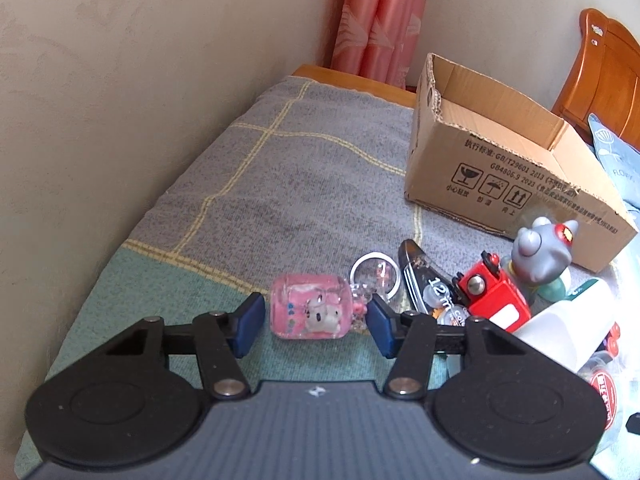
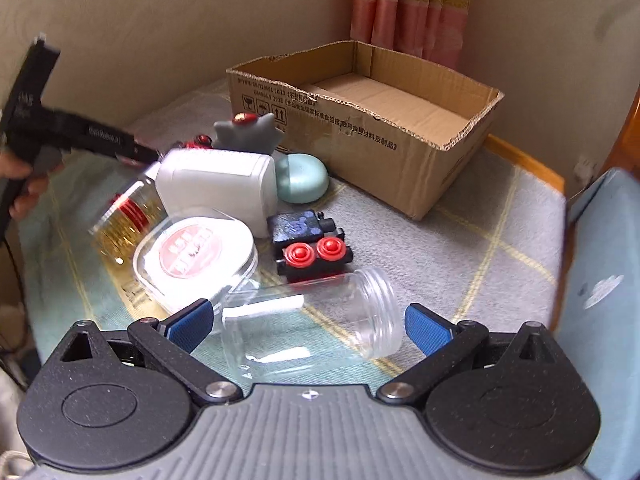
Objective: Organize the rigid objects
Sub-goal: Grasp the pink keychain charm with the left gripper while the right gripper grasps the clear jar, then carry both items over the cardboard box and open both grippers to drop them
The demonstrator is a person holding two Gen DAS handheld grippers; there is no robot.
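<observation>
In the left wrist view my left gripper [image 1: 315,322] is open, its blue pads either side of a pink clear toy block with a white cat figure [image 1: 310,307] lying on the blanket; there are small gaps on both sides. In the right wrist view my right gripper [image 2: 308,326] is open around a clear plastic jar [image 2: 312,326] lying on its side, mouth to the right. The open cardboard box [image 1: 500,148] [image 2: 360,120] stands behind the pile and looks empty.
A pile lies on the blanket: red toy car [image 1: 494,294], grey figure [image 1: 540,256], key ring [image 1: 375,274], white container [image 2: 218,186], round lidded tub [image 2: 196,254], black-red toy [image 2: 310,246], green dome [image 2: 302,178]. Wall at left, wooden headboard [image 1: 600,76] at right.
</observation>
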